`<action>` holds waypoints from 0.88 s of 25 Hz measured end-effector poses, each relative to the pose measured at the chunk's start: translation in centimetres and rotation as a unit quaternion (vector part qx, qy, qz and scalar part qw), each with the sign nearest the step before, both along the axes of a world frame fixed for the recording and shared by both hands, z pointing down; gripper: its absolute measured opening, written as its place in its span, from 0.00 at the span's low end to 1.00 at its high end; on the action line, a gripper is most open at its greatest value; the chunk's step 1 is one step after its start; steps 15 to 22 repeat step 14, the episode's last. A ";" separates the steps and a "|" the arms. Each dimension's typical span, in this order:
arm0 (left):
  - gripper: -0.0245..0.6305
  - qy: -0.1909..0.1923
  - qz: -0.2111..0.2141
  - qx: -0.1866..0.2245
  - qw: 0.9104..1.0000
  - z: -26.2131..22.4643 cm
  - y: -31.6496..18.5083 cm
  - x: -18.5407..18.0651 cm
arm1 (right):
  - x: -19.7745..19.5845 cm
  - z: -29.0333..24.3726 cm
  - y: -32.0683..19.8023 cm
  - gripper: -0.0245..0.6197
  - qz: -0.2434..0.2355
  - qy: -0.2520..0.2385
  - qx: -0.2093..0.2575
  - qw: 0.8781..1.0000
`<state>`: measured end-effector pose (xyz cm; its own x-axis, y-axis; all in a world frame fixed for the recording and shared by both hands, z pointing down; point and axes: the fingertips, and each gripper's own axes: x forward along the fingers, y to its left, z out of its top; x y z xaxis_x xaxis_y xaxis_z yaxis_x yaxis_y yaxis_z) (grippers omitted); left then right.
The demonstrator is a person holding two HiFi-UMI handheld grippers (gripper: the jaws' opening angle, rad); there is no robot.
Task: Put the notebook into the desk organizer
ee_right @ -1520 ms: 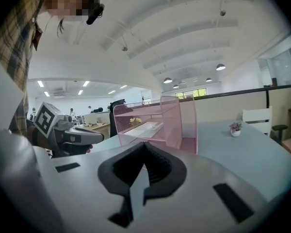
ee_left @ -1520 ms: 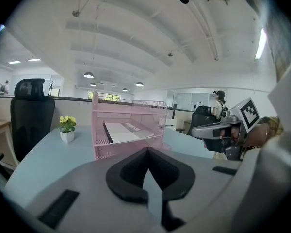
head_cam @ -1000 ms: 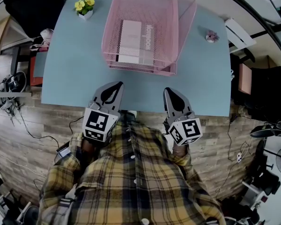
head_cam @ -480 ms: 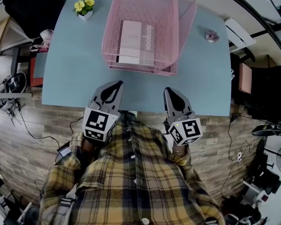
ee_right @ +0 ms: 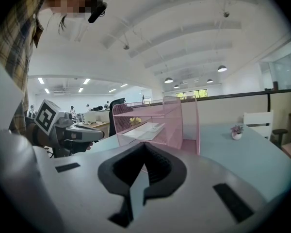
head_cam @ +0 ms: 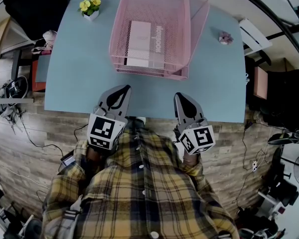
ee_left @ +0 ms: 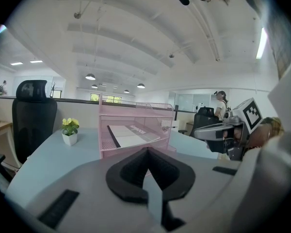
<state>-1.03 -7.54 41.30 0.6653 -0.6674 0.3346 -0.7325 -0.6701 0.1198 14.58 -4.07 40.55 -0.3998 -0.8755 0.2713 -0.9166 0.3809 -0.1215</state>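
- Notebook (head_cam: 145, 45): it lies flat inside the pink desk organizer (head_cam: 198, 25), on a mesh tier below the top rim. Its long axis runs away from the person, toward the far edge of the bench (head_cam: 72, 68).
- From the claws, the notebook is straight ahead and well apart, across bare bench. It sits between their two lines, and I judge it a little nearer the left one.
- Left claw (head_cam: 122, 90): jaws pressed together with nothing between them, held over the near bench edge and pointing at the organizer.
- Right claw (head_cam: 181, 96): also closed and empty, level with the left one.
- Judged from this, the placing looks done and no grasp remains.
- Materials: the organizer is thin pink wire mesh, see-through, with an upright side panel on its right. The notebook has a pale, smooth, flat rectangular cover with a dark spine. The bench top is matte light blue.
- A small white pot of yellow flowers (head_cam: 90, 7) stands far left of the organizer.
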 end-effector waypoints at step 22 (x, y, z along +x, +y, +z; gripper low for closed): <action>0.02 -0.004 0.005 0.017 1.000 -0.7 -0.8 -0.3 | -0.1 0.2 0.4 0.04 0.001 0.005 -0.002 1.000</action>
